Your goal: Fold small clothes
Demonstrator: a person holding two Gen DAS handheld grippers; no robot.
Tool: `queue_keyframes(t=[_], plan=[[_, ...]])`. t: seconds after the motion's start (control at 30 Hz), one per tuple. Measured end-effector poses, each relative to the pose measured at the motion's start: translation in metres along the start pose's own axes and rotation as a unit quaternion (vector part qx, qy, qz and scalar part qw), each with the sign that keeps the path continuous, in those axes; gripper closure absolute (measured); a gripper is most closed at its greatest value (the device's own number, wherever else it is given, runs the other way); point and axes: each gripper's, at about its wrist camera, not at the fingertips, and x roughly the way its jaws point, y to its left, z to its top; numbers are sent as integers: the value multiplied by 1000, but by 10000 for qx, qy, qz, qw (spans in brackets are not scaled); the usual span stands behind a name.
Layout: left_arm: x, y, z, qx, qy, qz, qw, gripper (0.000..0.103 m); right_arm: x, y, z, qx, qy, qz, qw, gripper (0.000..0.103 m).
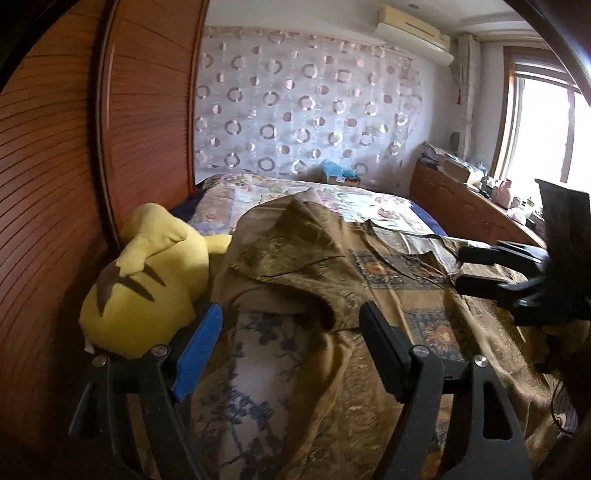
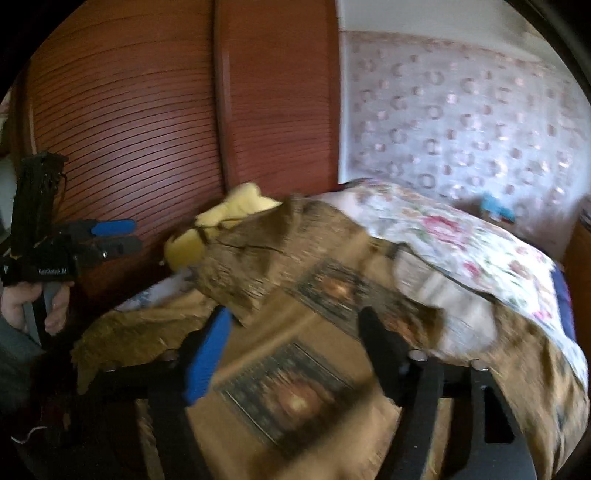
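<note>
Wood wardrobe (image 1: 55,203) w/ slatted doors fills the left side of both views; a sheer curtain (image 1: 303,110) w/ ring pattern hangs behind the bed's far end. The bed (image 1: 369,206) carries a floral quilt at the back and a gold-brown spread w/ framed flower panels nearer the cameras. A low wooden cabinet (image 1: 461,206) runs along the right under the window (image 1: 543,122), its top cluttered w/ small items too small to tell apart. AC unit (image 1: 413,33) sits high on the wall.

The olive-brown garment (image 1: 295,243) lies crumpled on the spread, mid-bed, one edge bunched up into a peak — its near hem drapes down between the left tool's fingers in the left wrist view. Yellow plush toy (image 1: 147,280) lies on its side against the wardrobe, just beside the garment's left edge.

Left hand-held gripper (image 1: 291,350): fingers spread wide apart, nothing between the pads, held above the cloth. In the right wrist view it shows at far left, off the bed, a bare hand (image 2: 33,306) on its grip.

Right hand-held gripper (image 2: 295,354): fingers also wide apart, hovering over a flower panel; view is motion-blurred, so contact w/ cloth is prob. none but hard to confirm.
</note>
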Motion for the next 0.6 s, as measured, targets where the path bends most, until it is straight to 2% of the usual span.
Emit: queue_keyframes(t=[0.27,0.43,0.5,0.53,0.57,0.6], plan=[[-9,19,-7,-45,-12,168,9998,26,82,32,33,-320,444,611,9966,38],[-14,24,-10,-25,-29,239,9997,26,132,51,49,-553,801,772,9923,43],[-13,24,-11,-23,-30,245,9997,26,148,55,52,-672,937,725,9907,51],[-12,24,-11,-22,-24,247,9997,26,155,56,52,-778,1014,614,9899,68],[-13,24,-11,-22,-20,244,9997,26,159,57,52,-912,1041,351,9898,92],[-12,23,-11,-18,-14,228,9997,26,161,56,52,-983,1011,89,9900,94]])
